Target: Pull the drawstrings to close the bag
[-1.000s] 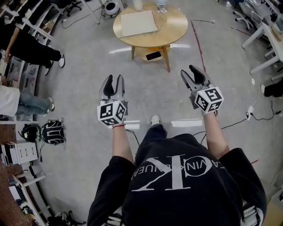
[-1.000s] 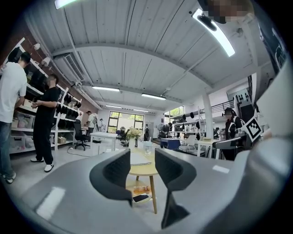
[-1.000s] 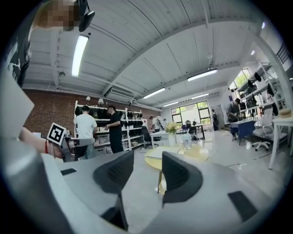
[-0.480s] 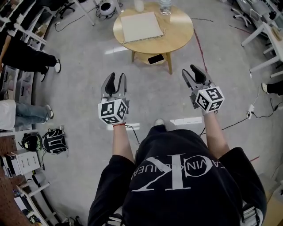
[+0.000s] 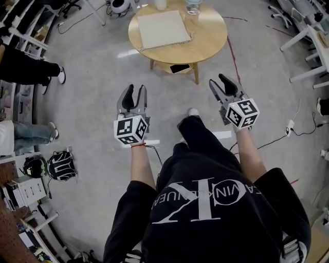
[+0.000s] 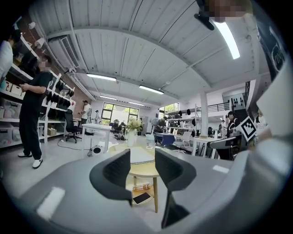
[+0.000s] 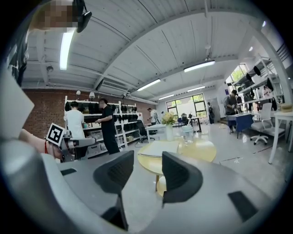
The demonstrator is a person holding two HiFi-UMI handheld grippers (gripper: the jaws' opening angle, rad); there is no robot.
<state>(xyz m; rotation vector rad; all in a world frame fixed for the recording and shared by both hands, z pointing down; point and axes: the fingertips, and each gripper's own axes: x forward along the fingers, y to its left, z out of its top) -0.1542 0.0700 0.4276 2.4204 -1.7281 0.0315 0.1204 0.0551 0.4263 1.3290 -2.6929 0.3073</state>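
Observation:
A flat beige bag [image 5: 163, 29] lies on a round wooden table [image 5: 216, 36] at the top of the head view; its drawstrings do not show. My left gripper [image 5: 135, 91] is held over the floor, short of the table, its jaws open with nothing between them. My right gripper [image 5: 219, 82] is level with it on the right, also open and empty. In the left gripper view the left gripper [image 6: 143, 160] points at the table. Past the open jaws of the right gripper [image 7: 147, 157], the bag [image 7: 159, 148] shows on the tabletop.
A phone [image 5: 179, 68] lies on the table's lower shelf. A bottle [image 5: 193, 6] and a vase [image 5: 160, 4] stand at the table's far edge. People [image 5: 25, 67] and shelves are at the left, a backpack [image 5: 60, 165] on the floor, desks [image 5: 313, 41] at the right.
The table has drifted lower and nearer in the head view as the person steps forward, one leg now ahead. Both grippers keep the same open stance.

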